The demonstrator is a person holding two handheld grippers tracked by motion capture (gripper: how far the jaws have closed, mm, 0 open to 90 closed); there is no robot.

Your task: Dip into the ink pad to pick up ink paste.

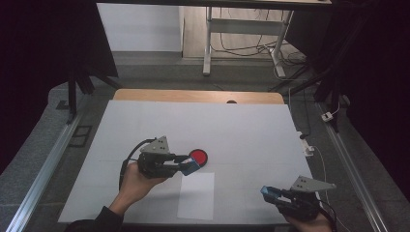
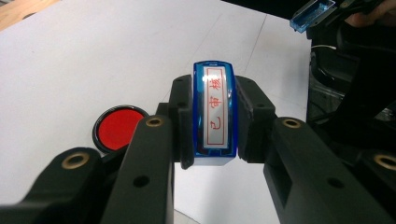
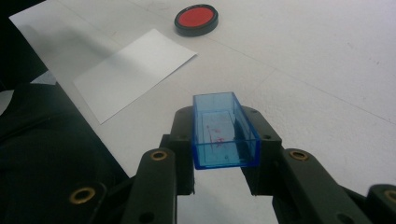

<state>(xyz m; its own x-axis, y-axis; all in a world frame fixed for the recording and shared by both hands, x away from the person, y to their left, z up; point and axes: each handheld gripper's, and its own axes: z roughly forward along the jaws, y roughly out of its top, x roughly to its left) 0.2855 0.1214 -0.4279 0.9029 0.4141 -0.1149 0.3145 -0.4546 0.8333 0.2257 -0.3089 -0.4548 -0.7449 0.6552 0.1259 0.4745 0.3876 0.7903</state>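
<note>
A: Nearest in the high view is the person's right hand at the bottom edge, holding the right gripper point(image 1: 271, 193). What sits in its jaws?

B: A clear blue cap point(image 1: 269, 192), pinched between them just off the near right part of the white table point(image 1: 251, 130). The left gripper point(image 1: 188, 164) is further in, left of centre, its jaws closed on a blue stamp point(image 1: 191, 166).

A: And the red thing?

B: A round red ink pad point(image 1: 198, 156) in a black rim, lying on the table just past the stamp's tip; I cannot tell whether they touch. A white sheet of paper point(image 1: 196, 195) lies flat just nearer than the stamp, between the two grippers.

A: Left gripper view next.

B: The two black jaws press on either side of the stamp point(image 2: 214, 114), which stands upright between them, its face turned to the camera: a white strip with red characters in a red frame. The ink pad point(image 2: 117, 127) lies low and left, partly behind the left jaw. Top right, the cap point(image 2: 312, 14) shows in the other gripper.

A: Right gripper view?

B: The jaws grip the cap point(image 3: 224, 131) by its long sides, open end up, hollow, with faint red marks inside. It hangs above the table. The paper point(image 3: 133, 72) lies beyond to the left, and the ink pad point(image 3: 196, 19) further off near the top.
</note>
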